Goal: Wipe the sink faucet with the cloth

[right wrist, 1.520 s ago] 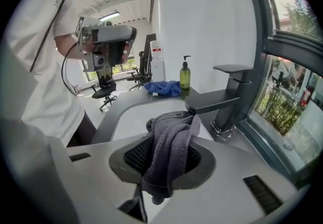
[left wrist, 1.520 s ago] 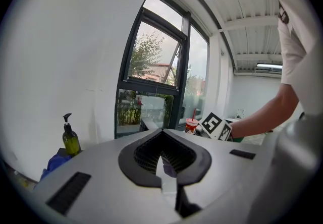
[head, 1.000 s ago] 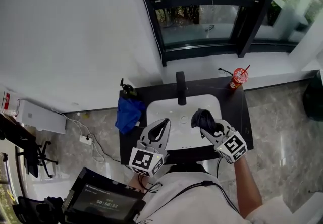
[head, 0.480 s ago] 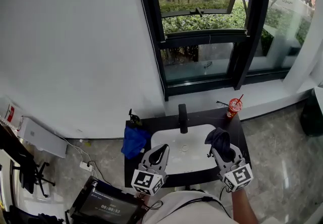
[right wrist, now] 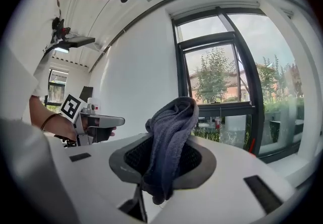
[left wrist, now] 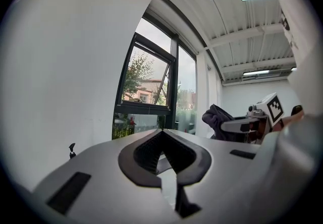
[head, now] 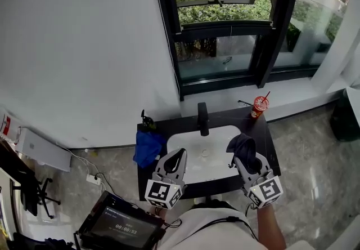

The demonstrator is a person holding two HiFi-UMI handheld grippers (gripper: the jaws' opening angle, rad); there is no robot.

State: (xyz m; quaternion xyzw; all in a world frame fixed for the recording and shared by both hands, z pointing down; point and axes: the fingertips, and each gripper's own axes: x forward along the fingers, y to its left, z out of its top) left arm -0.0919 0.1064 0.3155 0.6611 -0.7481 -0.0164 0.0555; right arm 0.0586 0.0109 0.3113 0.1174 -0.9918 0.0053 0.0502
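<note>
Presently: one faucet (head: 202, 118) at twelve o'clock of one sink (head: 209, 168); right gripper (head: 245, 156) jaws clamp one cloth (head: 240, 144); left gripper (head: 178, 155) jaws closed, empty.

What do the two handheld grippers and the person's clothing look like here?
Both the left gripper and right gripper have light grey bodies with black-padded jaws, each carrying a white cube printed with black square markers. The person wears a white shirt, with a black cable running across it.
</note>
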